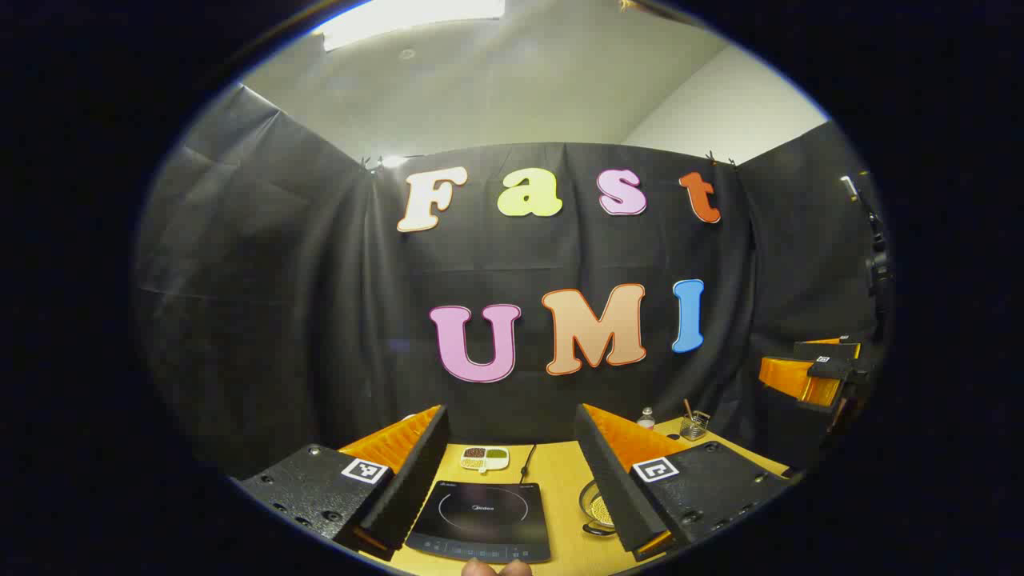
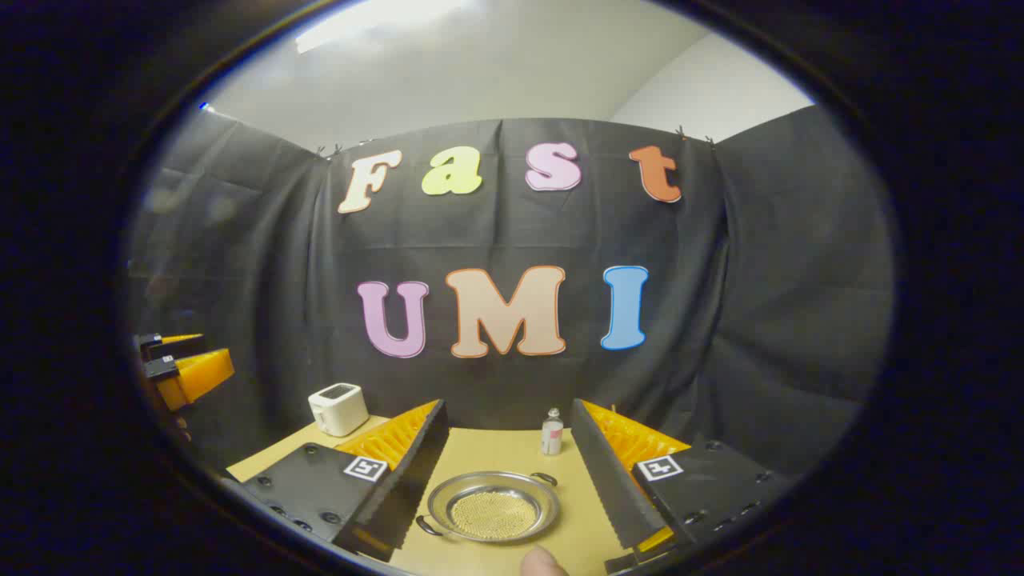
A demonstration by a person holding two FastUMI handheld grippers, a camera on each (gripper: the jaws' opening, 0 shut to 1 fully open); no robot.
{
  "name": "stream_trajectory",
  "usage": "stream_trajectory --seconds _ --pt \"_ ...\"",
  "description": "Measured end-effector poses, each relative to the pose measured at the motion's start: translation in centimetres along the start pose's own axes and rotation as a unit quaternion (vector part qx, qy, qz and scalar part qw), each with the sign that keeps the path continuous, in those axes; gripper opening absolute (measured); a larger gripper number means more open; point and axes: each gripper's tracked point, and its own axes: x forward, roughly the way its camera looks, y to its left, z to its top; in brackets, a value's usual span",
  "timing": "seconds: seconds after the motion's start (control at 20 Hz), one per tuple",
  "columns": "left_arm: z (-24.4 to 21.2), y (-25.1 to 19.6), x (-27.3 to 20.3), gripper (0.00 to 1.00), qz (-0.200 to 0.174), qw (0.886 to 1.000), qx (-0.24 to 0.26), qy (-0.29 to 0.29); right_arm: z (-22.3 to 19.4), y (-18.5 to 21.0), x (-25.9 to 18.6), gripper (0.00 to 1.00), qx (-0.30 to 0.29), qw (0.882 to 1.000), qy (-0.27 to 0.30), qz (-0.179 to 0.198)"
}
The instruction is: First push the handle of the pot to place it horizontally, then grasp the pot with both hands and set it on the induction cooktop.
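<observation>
The pot (image 2: 493, 506) is sitting on the yellow table (image 2: 496, 452), framed between the spread fingers of the right gripper (image 2: 506, 488), which is touching nothing. A small bottle (image 2: 552, 432) is standing just behind it; a white toaster (image 2: 338, 408) is resting far left. The left gripper (image 1: 512, 480), fingers likewise released, is hovering over the induction cooktop (image 1: 482, 520), with the pot's rim (image 1: 596, 506) lying beside it.

From my right hand-held gripper (image 2: 508, 480), bare table (image 2: 488, 448) lies around the pot (image 2: 493, 506); a bottle (image 2: 552, 433) stands at one o'clock, a toaster (image 2: 338, 408) at ten.
</observation>
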Motion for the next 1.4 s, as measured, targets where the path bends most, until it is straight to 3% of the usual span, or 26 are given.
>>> stream_trajectory --seconds 0.25,0.5,0.95,1.25,1.3,1.35,1.4 --pt "-0.8 0.2 -0.1 0.96 -0.007 1.0 -0.021 0.008 -0.2 0.7 -0.2 0.94 0.003 1.0 0.004 -0.001" --pt "-0.5 2.1 -0.7 0.95 -0.009 1.0 -0.004 -0.004 0.7 1.6 -0.3 0.96 0.005 1.0 0.004 -0.018" --pt "-2.4 1.1 0.7 0.96 -0.071 0.997 -0.034 -0.003 0.3 2.3 -1.9 0.95 -0.04 0.997 0.008 -0.066" --pt "-3.3 2.8 2.5 0.96 -0.025 0.999 -0.042 0.015 -1.1 3.5 -0.4 0.93 -0.036 0.998 0.033 -0.027" --pt "-3.6 2.9 2.3 0.92 -0.021 0.999 -0.043 0.022 -1.7 3.4 0.0 0.68 -0.034 0.998 0.047 -0.019" --pt "-3.3 2.3 2.6 0.96 -0.023 0.999 -0.048 0.011 -1.9 3.5 0.6 0.63 -0.029 0.998 0.045 -0.014" --pt "-3.3 1.9 2.9 0.96 -0.025 0.999 -0.045 0.011 -1.8 2.9 1.2 0.46 -0.025 0.999 0.043 -0.019"
